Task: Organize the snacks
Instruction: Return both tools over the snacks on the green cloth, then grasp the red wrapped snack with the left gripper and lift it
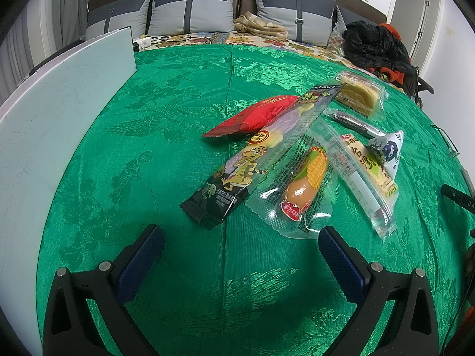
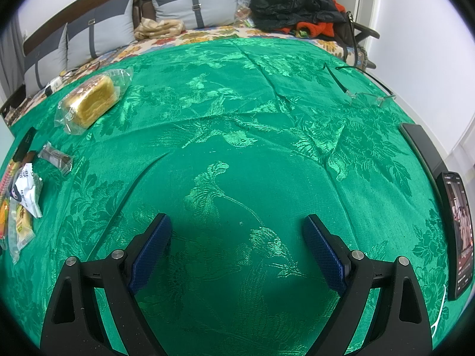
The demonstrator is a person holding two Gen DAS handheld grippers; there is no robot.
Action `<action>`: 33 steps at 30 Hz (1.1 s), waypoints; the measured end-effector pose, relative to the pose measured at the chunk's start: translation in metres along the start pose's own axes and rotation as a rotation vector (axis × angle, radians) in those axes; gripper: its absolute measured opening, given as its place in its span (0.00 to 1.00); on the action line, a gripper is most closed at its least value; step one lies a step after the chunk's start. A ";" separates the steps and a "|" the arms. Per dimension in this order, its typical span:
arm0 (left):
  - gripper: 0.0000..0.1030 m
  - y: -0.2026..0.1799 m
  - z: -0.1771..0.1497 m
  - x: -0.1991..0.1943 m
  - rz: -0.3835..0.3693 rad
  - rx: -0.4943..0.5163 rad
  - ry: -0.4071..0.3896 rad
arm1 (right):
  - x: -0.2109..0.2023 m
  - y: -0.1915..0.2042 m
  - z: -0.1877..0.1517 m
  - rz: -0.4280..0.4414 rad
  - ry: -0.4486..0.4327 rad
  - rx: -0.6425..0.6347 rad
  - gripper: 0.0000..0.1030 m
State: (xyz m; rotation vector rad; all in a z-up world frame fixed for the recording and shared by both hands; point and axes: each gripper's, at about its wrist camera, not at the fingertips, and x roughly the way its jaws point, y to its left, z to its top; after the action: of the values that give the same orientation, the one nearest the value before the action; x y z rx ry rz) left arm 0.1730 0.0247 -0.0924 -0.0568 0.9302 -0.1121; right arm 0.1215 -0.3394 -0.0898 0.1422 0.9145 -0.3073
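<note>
Several snack packets lie in a loose pile on the green cloth [image 1: 178, 95]. In the left wrist view: a long black packet with a cartoon lizard [image 1: 252, 160], a red packet [image 1: 255, 117] behind it, a clear corn sausage packet [image 1: 302, 187], a yellow cake bar [image 1: 365, 172], a white triangular packet [image 1: 389, 151], a dark thin bar [image 1: 356, 123] and a wrapped bread loaf [image 1: 359, 95]. My left gripper [image 1: 240, 237] is open and empty just in front of the black packet. My right gripper [image 2: 237, 225] is open and empty over bare cloth; the bread loaf [image 2: 89, 101] lies far left.
A white board [image 1: 59, 124] stands along the table's left side. A phone [image 2: 457, 231], a dark flat case [image 2: 421, 145] and clear glasses [image 2: 371, 98] lie at the right edge. Behind the table is a sofa with grey cushions [image 1: 190, 9] and dark clothes [image 1: 377, 44].
</note>
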 end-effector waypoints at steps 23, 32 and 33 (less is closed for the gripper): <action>0.89 0.020 0.064 -0.021 -0.118 0.077 0.048 | 0.000 0.000 0.000 0.002 0.000 0.000 0.90; 0.67 -0.011 0.137 0.060 -0.106 0.156 0.222 | 0.001 -0.001 0.000 0.005 0.000 0.001 0.91; 0.65 -0.013 0.139 0.071 -0.117 0.163 0.249 | 0.001 0.000 0.000 0.004 0.000 0.001 0.91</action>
State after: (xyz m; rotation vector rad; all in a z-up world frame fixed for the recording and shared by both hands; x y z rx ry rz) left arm 0.3256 0.0032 -0.0647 0.0548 1.1632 -0.3081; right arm 0.1222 -0.3397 -0.0900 0.1445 0.9144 -0.3040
